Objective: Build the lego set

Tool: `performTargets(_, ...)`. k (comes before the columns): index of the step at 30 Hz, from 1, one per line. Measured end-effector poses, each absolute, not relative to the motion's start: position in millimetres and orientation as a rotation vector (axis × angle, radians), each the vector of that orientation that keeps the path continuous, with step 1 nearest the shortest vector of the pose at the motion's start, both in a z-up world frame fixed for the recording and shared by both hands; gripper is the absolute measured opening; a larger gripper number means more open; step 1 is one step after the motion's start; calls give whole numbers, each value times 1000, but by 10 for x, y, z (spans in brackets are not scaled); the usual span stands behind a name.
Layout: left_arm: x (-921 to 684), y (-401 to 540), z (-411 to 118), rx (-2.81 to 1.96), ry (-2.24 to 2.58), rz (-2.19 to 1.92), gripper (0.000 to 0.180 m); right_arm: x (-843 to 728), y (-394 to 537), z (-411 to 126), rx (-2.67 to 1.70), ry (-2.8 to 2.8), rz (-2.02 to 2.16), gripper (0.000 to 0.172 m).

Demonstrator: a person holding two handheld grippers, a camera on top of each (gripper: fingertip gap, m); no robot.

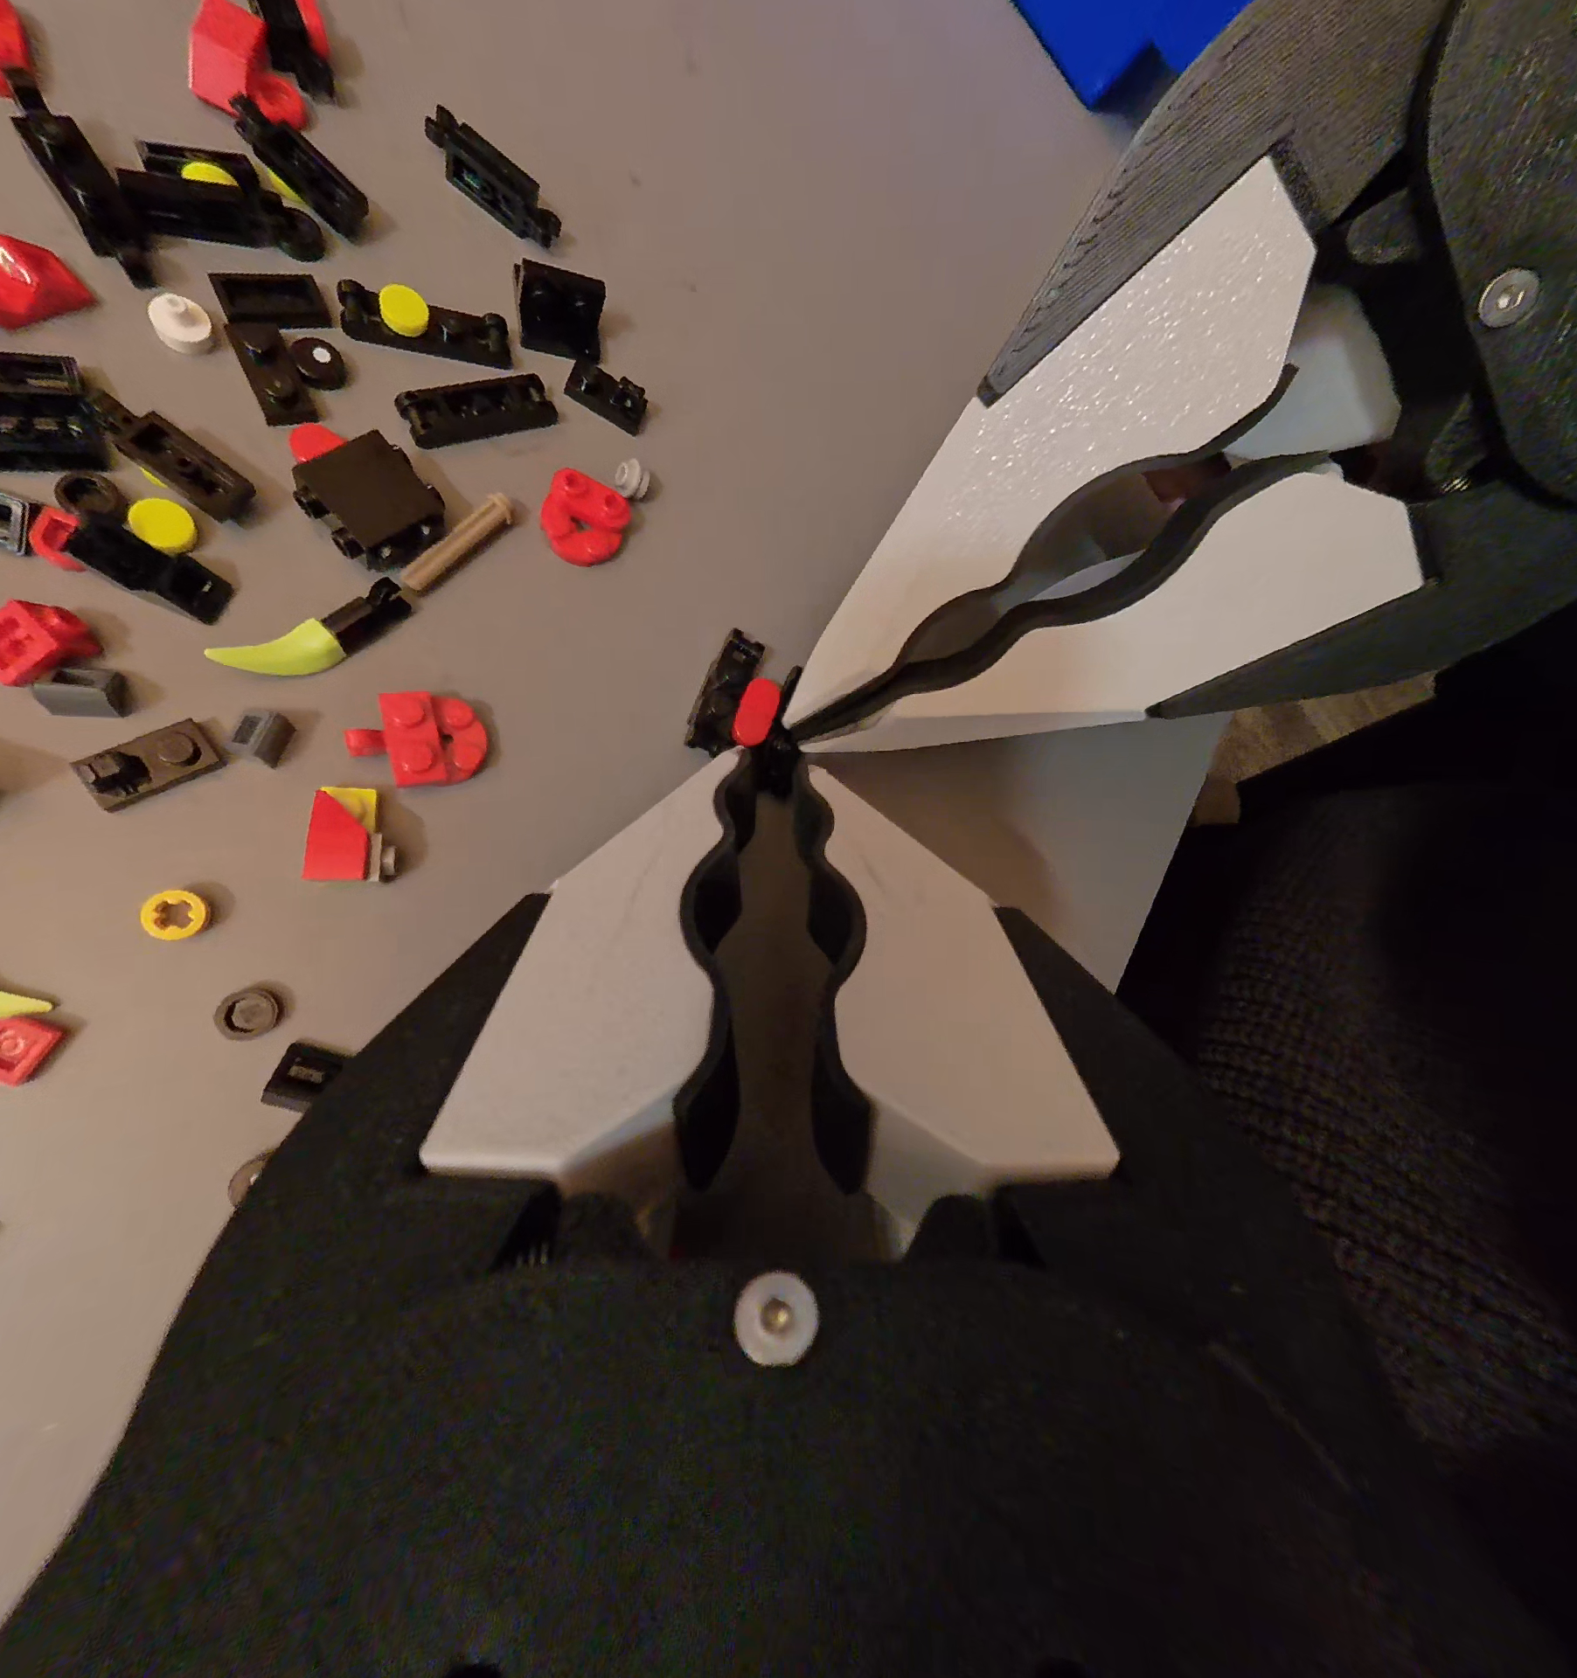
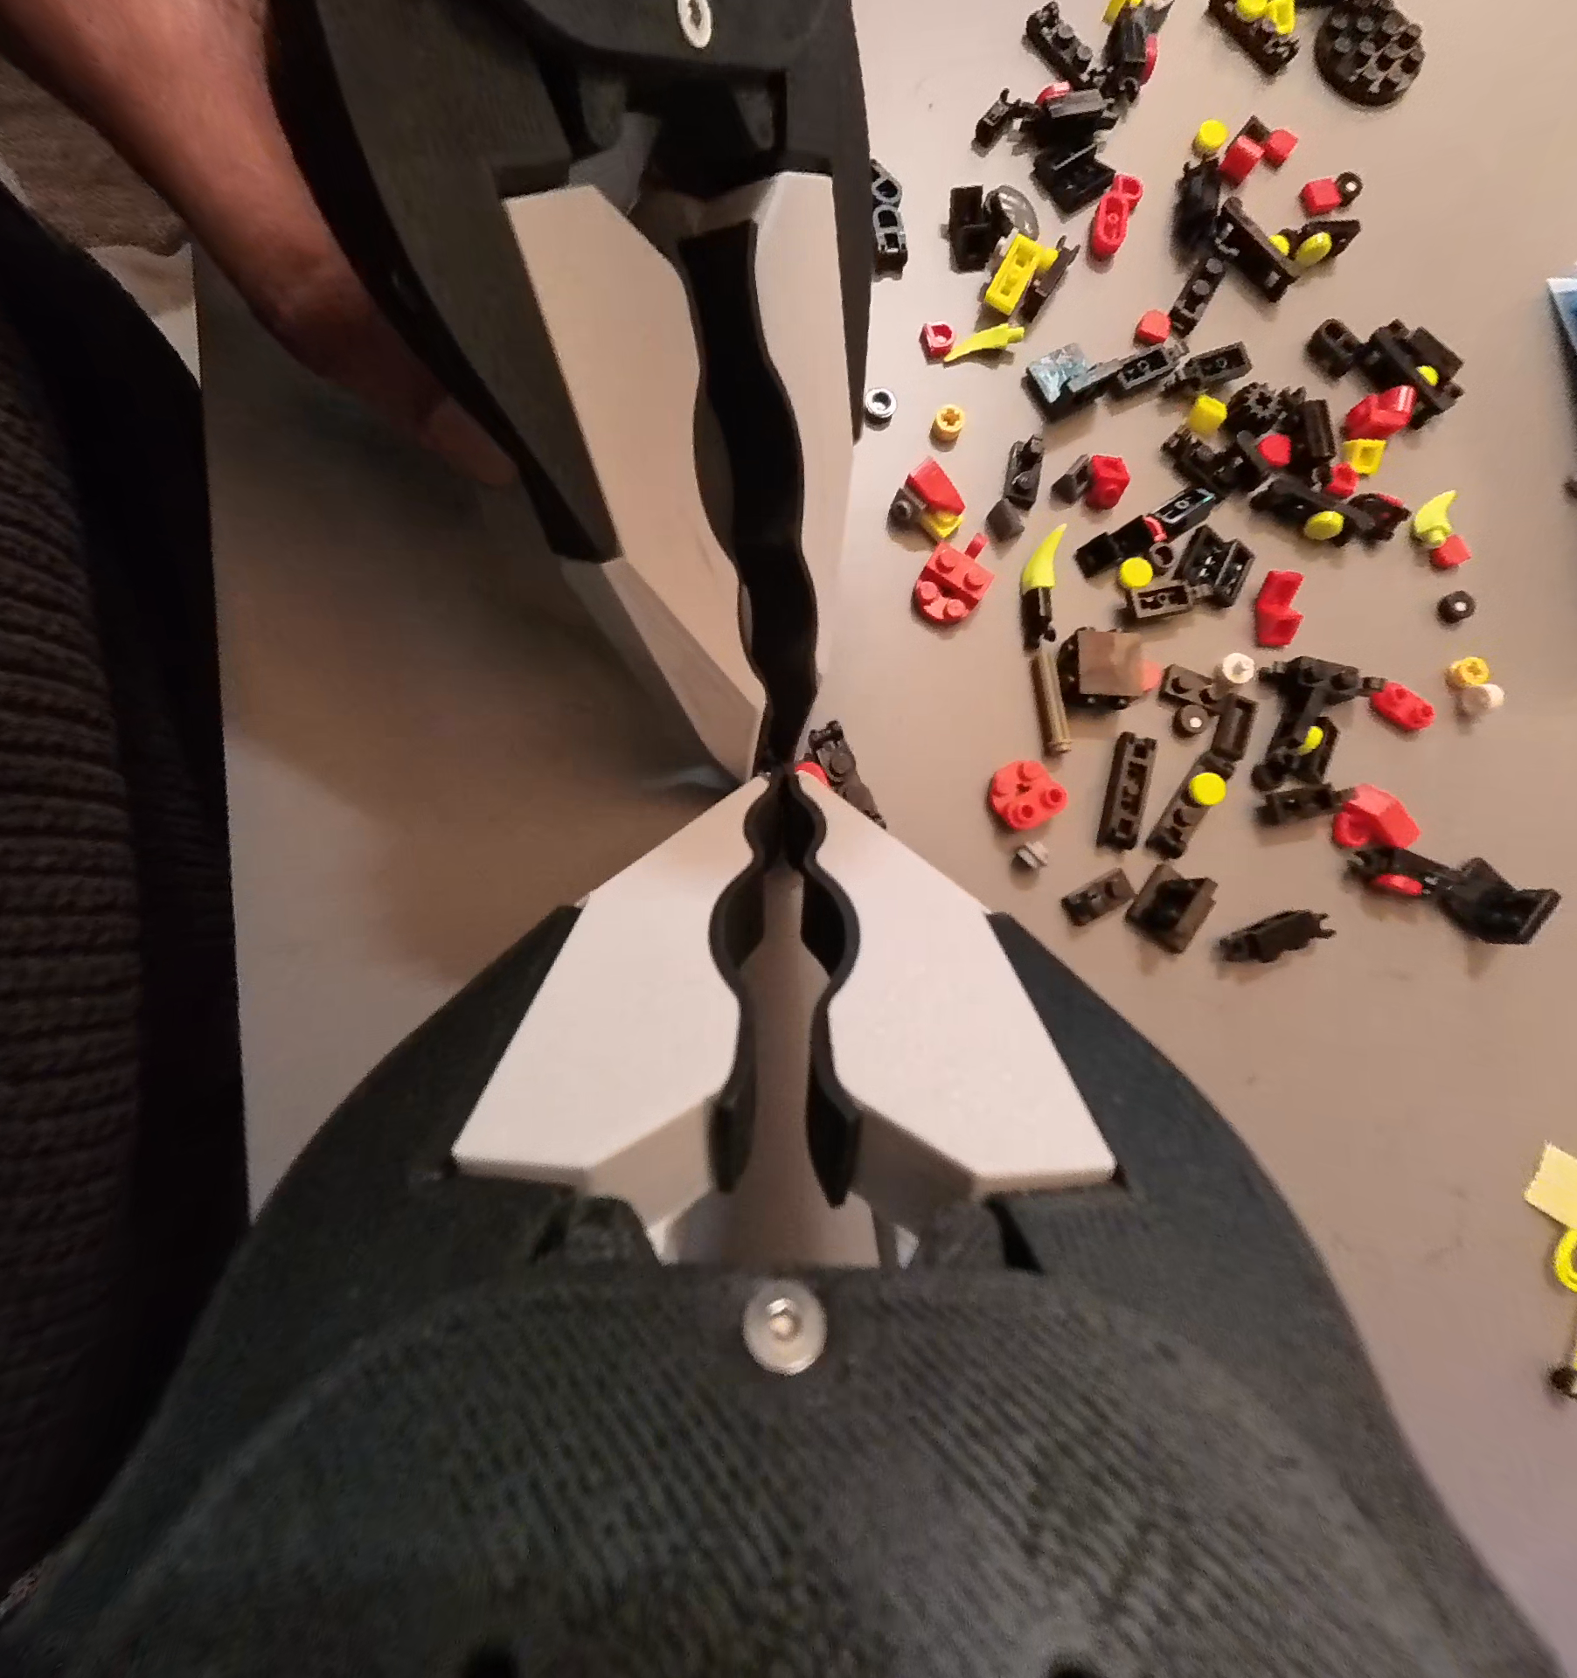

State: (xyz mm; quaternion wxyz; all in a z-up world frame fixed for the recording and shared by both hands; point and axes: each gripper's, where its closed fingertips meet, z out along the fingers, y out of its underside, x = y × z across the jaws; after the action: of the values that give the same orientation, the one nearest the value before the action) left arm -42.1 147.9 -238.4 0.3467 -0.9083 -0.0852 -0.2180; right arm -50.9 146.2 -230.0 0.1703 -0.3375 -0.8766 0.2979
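My left gripper (image 1: pixel 771 772) is shut on a small black brick piece (image 1: pixel 721 695) that carries a red oval tile (image 1: pixel 756 713). It holds the piece just above the grey table (image 1: pixel 767 272). My right gripper (image 1: pixel 794 722) comes in from the upper right, shut, with its tips against the red tile. In the right wrist view my right gripper (image 2: pixel 780 785) is shut with its pads together. The left gripper (image 2: pixel 780 740) meets it tip to tip from above. The black piece (image 2: pixel 844 754) and a bit of the red tile (image 2: pixel 810 772) show just to the right of the tips.
Several loose black, red and yellow bricks (image 1: pixel 367 499) lie scattered on the table, and they also show in the right wrist view (image 2: pixel 1221 545). A blue object (image 1: pixel 1094 45) lies at the far edge. A hand (image 2: pixel 313 227) holds the left gripper. Dark knitted fabric (image 1: pixel 1402 1090) lies past the table edge. The tips of both grippers are at nearly the same place.
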Motion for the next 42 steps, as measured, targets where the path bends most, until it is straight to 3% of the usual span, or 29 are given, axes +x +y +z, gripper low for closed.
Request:
performTargets(24,-443,1524,-2369,-2332,-225,-547,6,-507,1493,-2336,-1015,-2507,853,0)
performTargets(32,-435,1468,-2343,-2329,-177,-545,15,-517,1508,-2341,-1004,-2502,819,0)
performTargets(42,-440,1485,-2369,-2346,36,-313,10,-515,1509,-2340,-1015,-2504,832,0)
